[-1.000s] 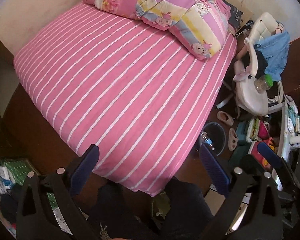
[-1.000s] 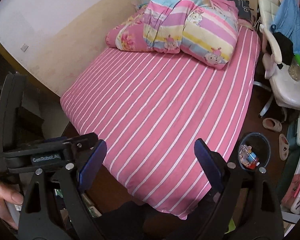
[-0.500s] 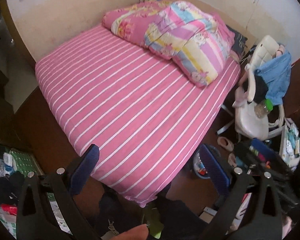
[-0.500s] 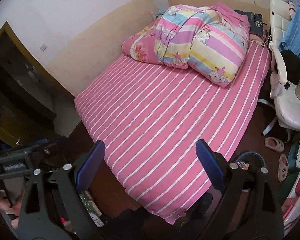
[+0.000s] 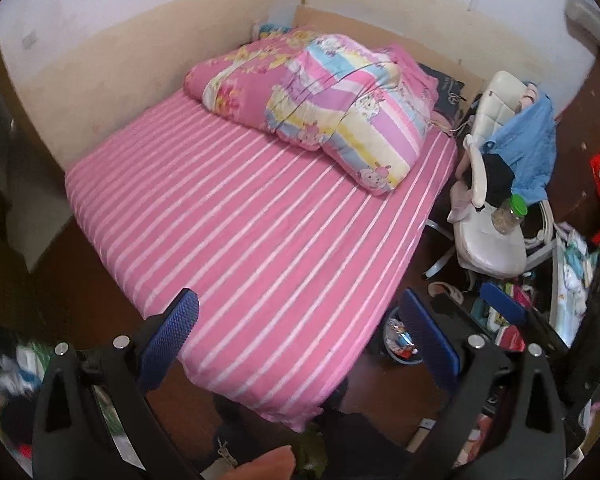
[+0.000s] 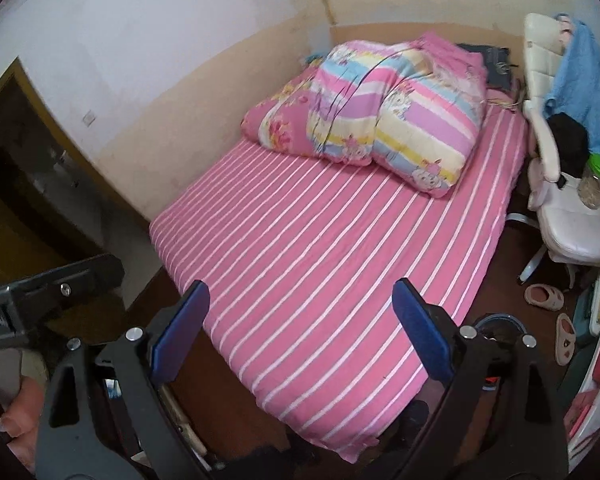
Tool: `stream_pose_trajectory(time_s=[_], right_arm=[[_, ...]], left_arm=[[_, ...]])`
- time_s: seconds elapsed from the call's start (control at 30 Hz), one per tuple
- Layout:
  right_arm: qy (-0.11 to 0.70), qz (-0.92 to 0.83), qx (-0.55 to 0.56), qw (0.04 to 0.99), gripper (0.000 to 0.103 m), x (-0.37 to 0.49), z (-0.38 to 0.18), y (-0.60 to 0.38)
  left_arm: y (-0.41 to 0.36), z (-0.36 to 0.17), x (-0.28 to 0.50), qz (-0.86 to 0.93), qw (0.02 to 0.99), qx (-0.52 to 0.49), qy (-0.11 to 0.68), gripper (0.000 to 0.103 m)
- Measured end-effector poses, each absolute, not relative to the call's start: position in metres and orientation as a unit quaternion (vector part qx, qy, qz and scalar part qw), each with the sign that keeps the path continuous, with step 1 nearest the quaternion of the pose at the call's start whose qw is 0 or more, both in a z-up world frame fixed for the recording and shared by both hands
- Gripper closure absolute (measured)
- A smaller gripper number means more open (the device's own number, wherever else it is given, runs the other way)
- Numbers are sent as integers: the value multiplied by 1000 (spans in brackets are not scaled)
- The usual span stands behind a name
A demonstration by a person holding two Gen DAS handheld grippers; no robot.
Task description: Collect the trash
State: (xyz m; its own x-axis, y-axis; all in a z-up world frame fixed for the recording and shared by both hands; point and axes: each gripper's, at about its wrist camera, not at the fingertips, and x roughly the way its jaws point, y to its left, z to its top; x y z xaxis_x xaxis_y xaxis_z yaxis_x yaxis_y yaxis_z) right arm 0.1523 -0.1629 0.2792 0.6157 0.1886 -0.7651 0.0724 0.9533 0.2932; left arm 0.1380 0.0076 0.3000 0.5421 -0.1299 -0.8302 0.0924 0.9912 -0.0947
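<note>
Left tool (image 5: 298,336): jaws wide apart, empty.
Right tool (image 6: 300,332): jaws wide apart, empty.
Trash bin (image 5: 400,342): on floor at bed's (image 5: 260,220) foot corner, low and right of both; right tool nearer.

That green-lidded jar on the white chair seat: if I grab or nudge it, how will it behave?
The jar looks clear and rigid, so probably stiff and somewhat slippery. It stands upright near the cushioned seat's edge, so a nudge may tip it. It seems partly filled, so likely not very light. Both grippers are open and far from it.
</note>
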Motion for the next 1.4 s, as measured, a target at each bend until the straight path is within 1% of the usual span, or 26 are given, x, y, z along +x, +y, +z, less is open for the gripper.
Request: stream_pose_trajectory(time_s=[0.1, 0.33, 0.7, 1.13, 1.4], right_arm=[[423, 9, 171, 890, 11, 144, 284, -146], [400, -27, 171, 900, 11, 125, 292, -105], [388, -40, 168, 905, 11, 111, 290, -65], [379, -63, 160, 909, 11, 95, 294, -62], [380, -81, 160, 908, 11, 91, 294, -76]], left_arm=[[27, 309, 137, -71, 880, -18, 470, 6], [71, 328, 134, -77, 894, 10, 442, 6], [109, 345, 118, -75, 909, 22, 408, 6], [101, 355, 112, -97, 917, 32, 385, 6], [87, 351, 116, -113, 915, 36, 387, 6]])
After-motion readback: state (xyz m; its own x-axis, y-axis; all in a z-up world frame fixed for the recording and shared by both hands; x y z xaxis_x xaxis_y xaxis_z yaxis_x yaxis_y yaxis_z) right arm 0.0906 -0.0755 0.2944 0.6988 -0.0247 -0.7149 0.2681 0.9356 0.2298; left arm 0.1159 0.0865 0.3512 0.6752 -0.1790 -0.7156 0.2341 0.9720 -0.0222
